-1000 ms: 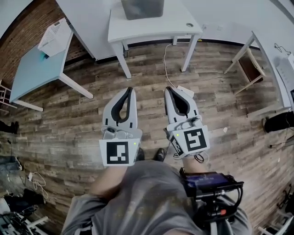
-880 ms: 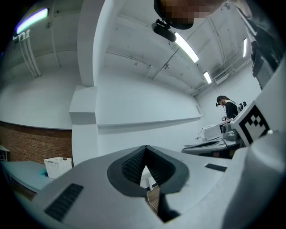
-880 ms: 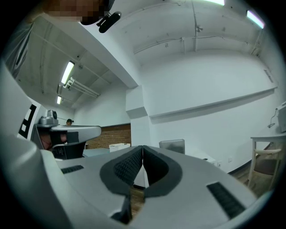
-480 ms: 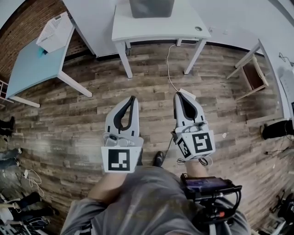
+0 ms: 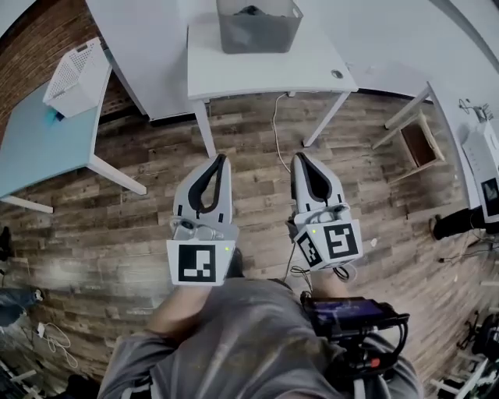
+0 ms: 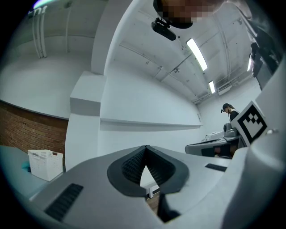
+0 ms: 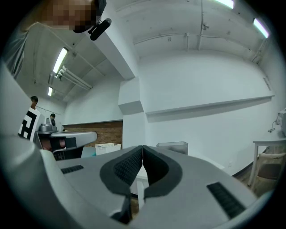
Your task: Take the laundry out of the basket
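Nearer now, the basket (image 5: 257, 31) tops the frame, my left gripper (image 5: 221, 158) and right gripper (image 5: 299, 156) jaws clenched empty; its laundry (image 5: 251, 11), likely soft and light, wants pinching at a fold.

the left gripper (image 6: 146, 151) has its jaws together, nothing between them. far left, a white basket (image 6: 44, 163) sits on a pale blue table (image 6: 15, 156) below a brick wall (image 6: 31, 129).

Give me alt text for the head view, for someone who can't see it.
Looking steeply down, a person holds the left claw and right claw, both shut and empty, side by side over a wood floor. Ahead stands a white table bearing a grey bin with something dark inside; at left, a white basket sits on a pale blue table.
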